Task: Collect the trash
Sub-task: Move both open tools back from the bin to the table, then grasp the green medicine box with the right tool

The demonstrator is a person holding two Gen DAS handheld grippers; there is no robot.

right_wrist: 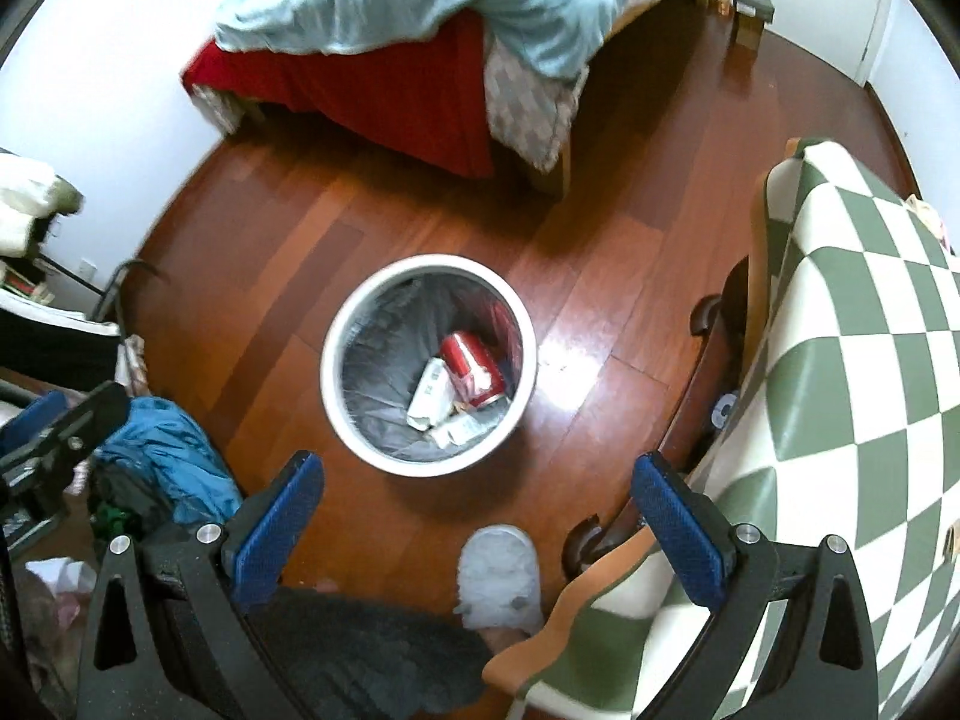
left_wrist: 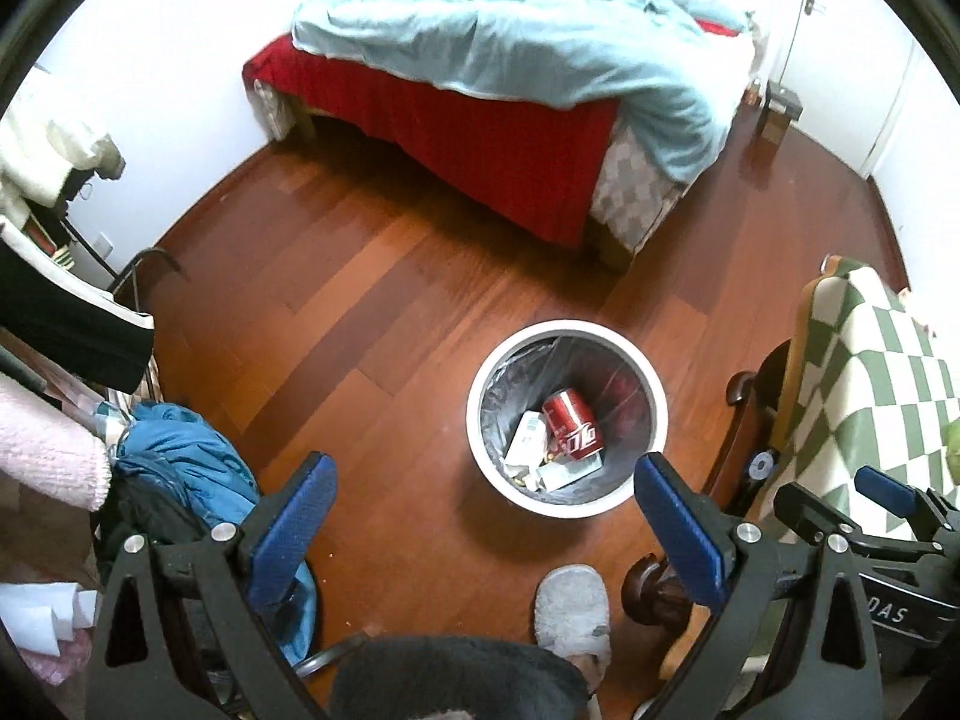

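A white round trash bin (left_wrist: 657, 420) with a clear liner stands on the wooden floor. Inside lie a red soda can (left_wrist: 573, 423) and white cartons or paper (left_wrist: 528, 438). My left gripper (left_wrist: 486, 522) is open and empty, held high above the floor just in front of the bin. In the right wrist view the bin (right_wrist: 528, 354) holds the same can (right_wrist: 474, 369) and cartons (right_wrist: 429, 390). My right gripper (right_wrist: 477, 522) is open and empty above the floor in front of the bin. The right gripper also shows at the left wrist view's right edge (left_wrist: 840, 516).
A bed (left_wrist: 480, 120) with a red sheet and light blue blanket stands beyond the bin. A table with a green checked cloth (right_wrist: 840, 360) is on the right. Blue clothing (left_wrist: 180, 462) lies at left. A grey slipper (left_wrist: 573, 606) is near the bottom.
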